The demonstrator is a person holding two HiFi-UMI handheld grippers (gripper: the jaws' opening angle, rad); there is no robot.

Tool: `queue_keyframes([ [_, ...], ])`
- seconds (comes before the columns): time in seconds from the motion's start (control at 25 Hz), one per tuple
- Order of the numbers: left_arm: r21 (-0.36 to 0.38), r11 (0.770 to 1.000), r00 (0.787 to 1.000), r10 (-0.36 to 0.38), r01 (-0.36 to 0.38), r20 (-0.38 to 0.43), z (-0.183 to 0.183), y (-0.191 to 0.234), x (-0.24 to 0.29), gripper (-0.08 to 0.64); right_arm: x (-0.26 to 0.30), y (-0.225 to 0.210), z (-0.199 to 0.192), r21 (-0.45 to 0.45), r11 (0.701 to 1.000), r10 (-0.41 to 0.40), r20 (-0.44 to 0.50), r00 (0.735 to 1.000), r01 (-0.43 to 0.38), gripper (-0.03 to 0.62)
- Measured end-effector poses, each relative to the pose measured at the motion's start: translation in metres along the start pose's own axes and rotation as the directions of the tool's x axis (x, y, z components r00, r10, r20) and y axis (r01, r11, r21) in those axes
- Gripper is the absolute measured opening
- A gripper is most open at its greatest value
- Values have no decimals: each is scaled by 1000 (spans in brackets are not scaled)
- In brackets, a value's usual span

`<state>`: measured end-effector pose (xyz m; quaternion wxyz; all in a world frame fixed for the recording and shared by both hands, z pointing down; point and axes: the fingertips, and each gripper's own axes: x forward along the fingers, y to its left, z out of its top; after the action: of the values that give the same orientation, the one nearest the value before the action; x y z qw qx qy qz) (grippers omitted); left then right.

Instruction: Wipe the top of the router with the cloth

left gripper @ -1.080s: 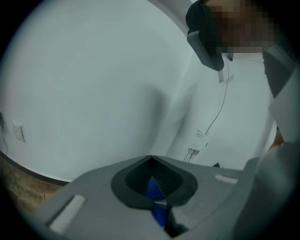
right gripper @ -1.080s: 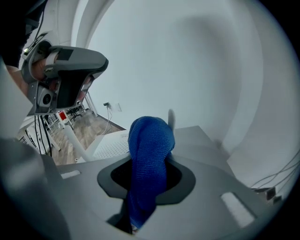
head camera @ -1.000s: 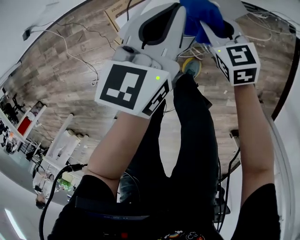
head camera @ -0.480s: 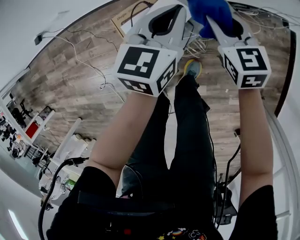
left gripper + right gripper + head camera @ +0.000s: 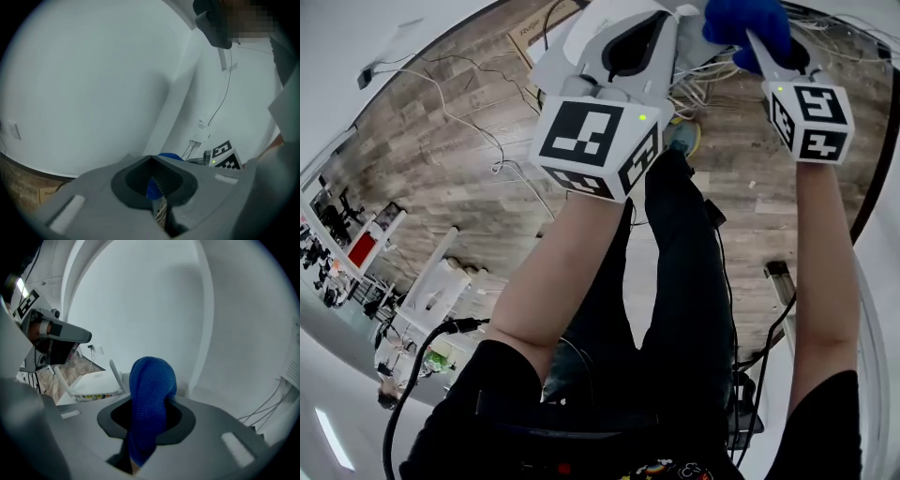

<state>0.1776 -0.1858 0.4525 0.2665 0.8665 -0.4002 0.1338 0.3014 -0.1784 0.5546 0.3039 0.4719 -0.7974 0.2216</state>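
Observation:
My right gripper [image 5: 759,37] is raised at the top right of the head view, shut on a blue knitted cloth [image 5: 745,21]. In the right gripper view the cloth [image 5: 150,390] bulges out between the jaws of that gripper [image 5: 145,404]. A white router [image 5: 93,383] with upright antennas lies beyond it to the left, apart from the cloth. My left gripper [image 5: 628,19] is held up beside the right one, jaws together with nothing in them. In the left gripper view, a bit of the cloth [image 5: 171,157] shows past the tips of that gripper [image 5: 151,159].
Below lie a wood-plank floor [image 5: 441,159] with loose cables [image 5: 502,164] and the person's black trousers [image 5: 675,281]. A white wall fills both gripper views, with a small wall box and wires [image 5: 201,131]. A cardboard box [image 5: 28,187] sits low at the left.
Both grippers have shifted up and to the right in the head view. The right gripper has kept hold of the blue cloth.

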Motion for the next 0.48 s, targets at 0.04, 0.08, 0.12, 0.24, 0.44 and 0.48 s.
queue_keyframes([
  [0.04,-1,1000,1000,1,-1,-1,-3,0,0,2,6,4,-4,-7,1000,13,-4,1000,-13,118],
  [0.08,-3,1000,1000,3,-3,-1,-5,0,-1,2,12,10,-8,-17,1000,27,-7,1000,-27,118],
  [0.12,-5,1000,1000,6,-6,-1,-7,1,-2,2,19,16,-10,-29,999,41,-9,999,-41,118],
  [0.24,-10,1000,1000,18,-18,-4,-12,1,-3,2,35,35,-13,-65,993,95,-15,995,-96,118],
  [0.44,-6,1000,1000,29,-29,-12,-8,12,-3,2,50,54,-4,-72,985,155,-9,988,-155,118],
  [0.48,-4,1000,1000,27,-27,-13,-6,13,-4,2,48,55,0,-63,986,156,-2,988,-156,118],
])
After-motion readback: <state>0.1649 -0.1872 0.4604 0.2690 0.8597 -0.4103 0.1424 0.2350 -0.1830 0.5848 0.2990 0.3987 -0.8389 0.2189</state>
